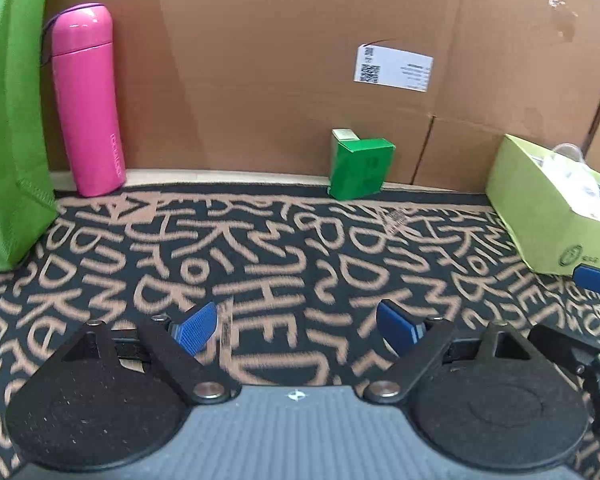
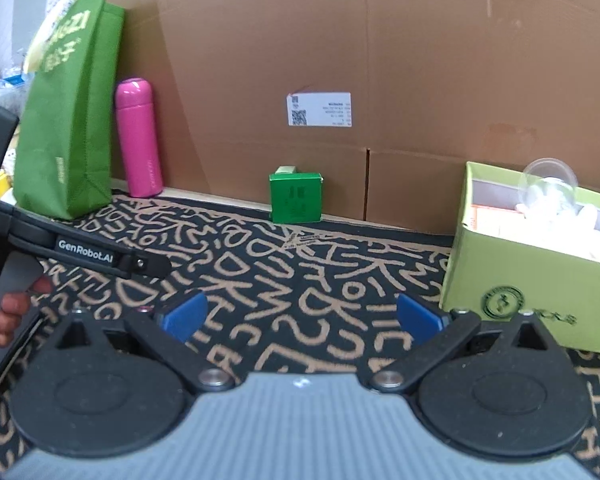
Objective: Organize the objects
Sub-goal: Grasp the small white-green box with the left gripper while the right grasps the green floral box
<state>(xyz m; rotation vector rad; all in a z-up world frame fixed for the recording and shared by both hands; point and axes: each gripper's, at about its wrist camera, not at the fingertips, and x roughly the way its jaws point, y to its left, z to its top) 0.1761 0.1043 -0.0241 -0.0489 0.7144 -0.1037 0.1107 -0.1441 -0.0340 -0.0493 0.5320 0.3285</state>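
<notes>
A pink bottle (image 1: 86, 100) stands upright at the back left against a cardboard wall (image 1: 292, 52), beside a green paper bag (image 1: 10, 128). A small dark green box (image 1: 360, 168) rests at the foot of the wall. An open light green box (image 1: 548, 208) holding white items sits at the right. My left gripper (image 1: 300, 326) hovers open over the patterned cloth (image 1: 268, 256), nothing between its blue pads. My right gripper (image 2: 302, 316) is also open and empty, with the light green box (image 2: 536, 264) just to its right. The bottle (image 2: 138, 138), bag (image 2: 70, 116) and small green box (image 2: 296, 196) lie ahead.
The left gripper's black body (image 2: 80, 256), held by a hand (image 2: 8, 316), shows at the left of the right wrist view. A fingertip (image 1: 596, 280) of the right gripper shows at the right edge of the left wrist view. A white label (image 1: 394, 68) is stuck on the wall.
</notes>
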